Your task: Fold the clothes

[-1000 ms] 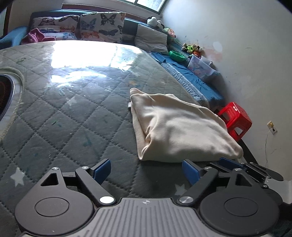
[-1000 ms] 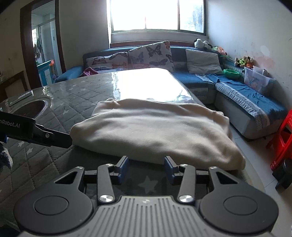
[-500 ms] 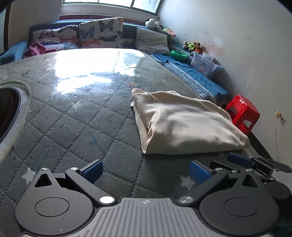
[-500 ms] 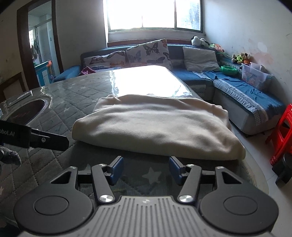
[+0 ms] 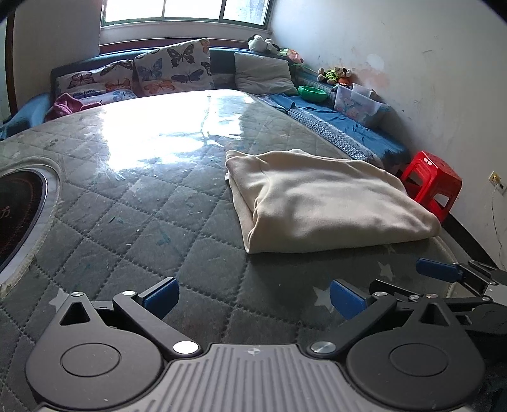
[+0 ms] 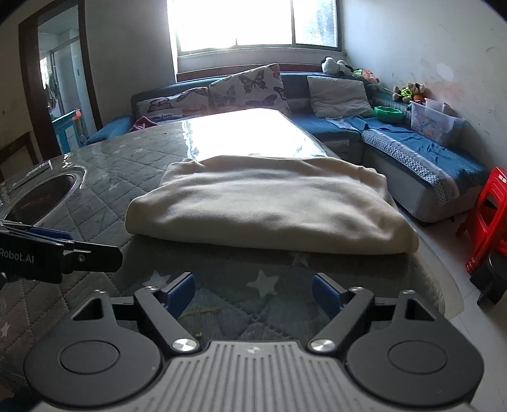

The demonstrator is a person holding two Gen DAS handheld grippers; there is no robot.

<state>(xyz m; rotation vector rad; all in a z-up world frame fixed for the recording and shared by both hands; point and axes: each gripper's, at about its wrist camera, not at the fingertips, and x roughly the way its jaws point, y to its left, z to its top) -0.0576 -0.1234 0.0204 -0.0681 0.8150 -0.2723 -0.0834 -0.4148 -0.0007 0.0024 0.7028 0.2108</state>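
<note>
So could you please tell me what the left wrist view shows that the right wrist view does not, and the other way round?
Only the left wrist view shows the wall socket and the right tongs. Only the right wrist view shows the doorway and the left tongs. Both show the folded cream garment on the quilted table, the sofa and the red stool.

Daylight floods through the window (image 6: pixel 256 23) ahead of both grippers, blowing it out and throwing white glare across the tabletop (image 5: pixel 164 133); fisheye curvature bends and darkens the edges.
</note>
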